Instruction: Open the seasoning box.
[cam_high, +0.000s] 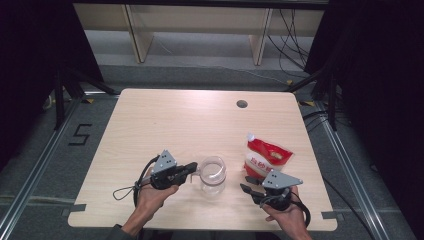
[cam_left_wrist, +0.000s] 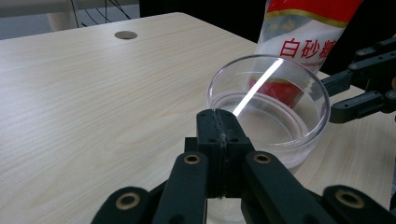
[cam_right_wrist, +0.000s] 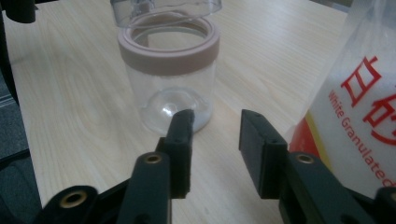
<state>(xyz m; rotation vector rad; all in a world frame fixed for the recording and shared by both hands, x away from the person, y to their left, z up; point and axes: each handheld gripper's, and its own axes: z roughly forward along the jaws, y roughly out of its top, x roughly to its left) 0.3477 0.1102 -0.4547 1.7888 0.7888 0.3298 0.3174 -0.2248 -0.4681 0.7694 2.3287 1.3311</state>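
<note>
Black jaws of the left gripper (cam_left_wrist: 223, 135) are pressed together at the near rim of the clear jar (cam_left_wrist: 268, 109), seemingly pinching its wall to steady it; the wide mouth opens just beyond the tips. The right gripper (cam_right_wrist: 215, 140) holds its jaws a narrow way apart with nothing between them. Ahead of them, slightly left, stands the jar with its pink collar (cam_right_wrist: 168, 51). Hard against the right jaw's outer side rises the bag of white granulated sugar (cam_right_wrist: 359, 102), upright on the wooden table (cam_high: 175, 125). Probably the jar is braced so the sugar bag can be taken up and poured.
</note>
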